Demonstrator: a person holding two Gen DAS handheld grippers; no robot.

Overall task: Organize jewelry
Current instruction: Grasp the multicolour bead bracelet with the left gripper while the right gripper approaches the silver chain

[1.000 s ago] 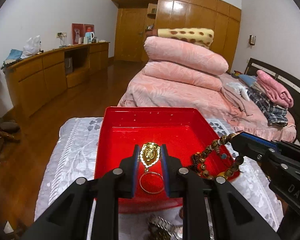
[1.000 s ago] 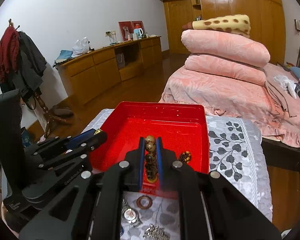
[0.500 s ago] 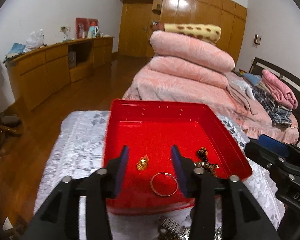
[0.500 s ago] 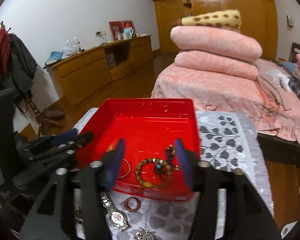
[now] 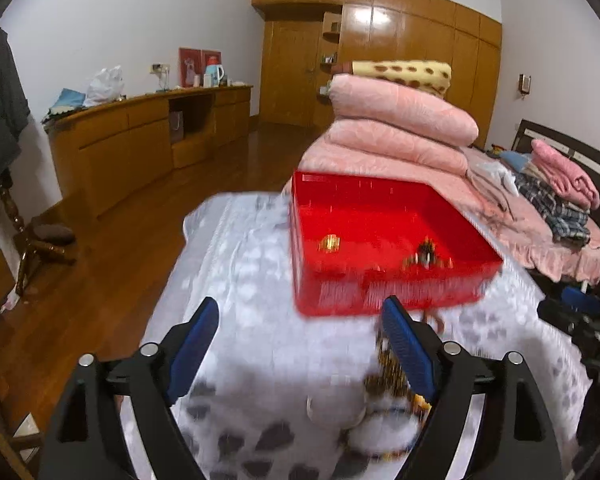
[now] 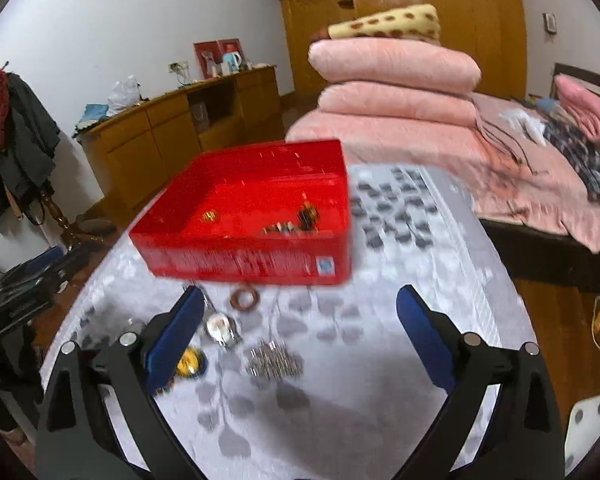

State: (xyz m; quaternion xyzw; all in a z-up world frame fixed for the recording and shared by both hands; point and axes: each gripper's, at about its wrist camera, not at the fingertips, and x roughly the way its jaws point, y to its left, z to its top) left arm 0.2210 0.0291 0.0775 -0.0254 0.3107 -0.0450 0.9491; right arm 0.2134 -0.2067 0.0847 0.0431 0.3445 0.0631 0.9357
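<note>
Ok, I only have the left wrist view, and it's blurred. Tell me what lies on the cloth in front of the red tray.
Observer: The right wrist view shows a brown ring on the cloth, just in front of the red tray.
Operator: Go on, list what's nearer than that.
Observer: A watch lies a little nearer, face up.
Operator: Keep going.
Observer: A silvery chain pile sits to the right of the watch. The right gripper is open above them, holding nothing.
</note>
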